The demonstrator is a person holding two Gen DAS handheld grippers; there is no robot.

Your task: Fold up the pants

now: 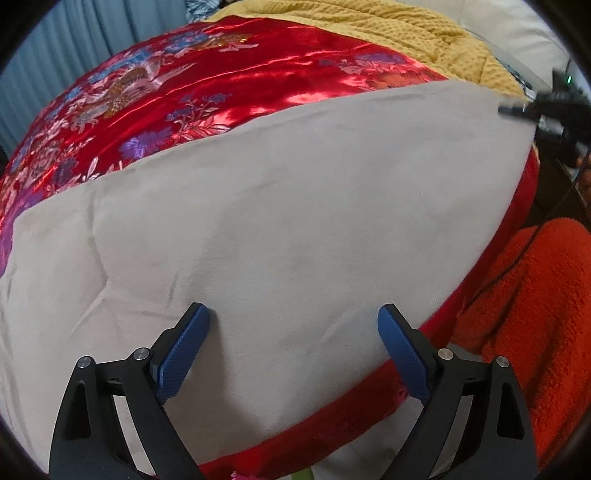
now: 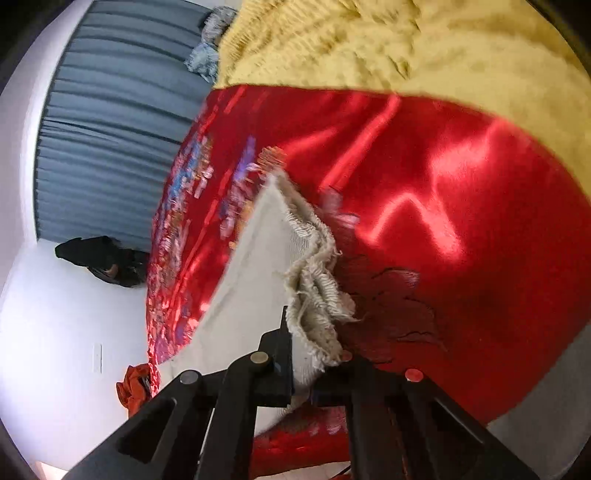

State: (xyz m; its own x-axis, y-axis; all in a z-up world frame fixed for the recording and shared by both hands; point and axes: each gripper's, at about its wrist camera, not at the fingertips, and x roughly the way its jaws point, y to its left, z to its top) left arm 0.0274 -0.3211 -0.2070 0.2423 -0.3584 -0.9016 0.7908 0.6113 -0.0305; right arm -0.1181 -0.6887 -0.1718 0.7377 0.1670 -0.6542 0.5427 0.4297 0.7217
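On the bed, across a red satin bedspread (image 1: 236, 92) embroidered with flowers and birds, we see the pale beige pants (image 1: 280, 206) spread flat, a broad smooth panel with a few soft creases toward its left side. Our left gripper (image 1: 293, 325) hangs just above the near part of that panel, its blue-padded fingers (image 1: 184, 350) spread wide with nothing between them. At the far right edge of the left wrist view, the right gripper (image 1: 517, 109) shows only as a dark, blurred shape at the corner of the cloth.

From the right wrist view, we see our right gripper (image 2: 317, 369) pinched tight on the pants (image 2: 258, 266) at their frayed hem (image 2: 317, 295), where several layers of ragged, tasselled edge bunch together between the black jaws. The cloth runs away from the grip toward the left over the bedspread (image 2: 443, 206).

Beyond the bedspread lies a mustard-yellow textured blanket (image 1: 373, 33), touching its far edge. An orange fuzzy cloth (image 1: 528, 317) sits at the right, beside the bed, with a thin black cable (image 1: 532, 236) across it. Grey-blue curtains (image 2: 110, 122) hang behind the bed.
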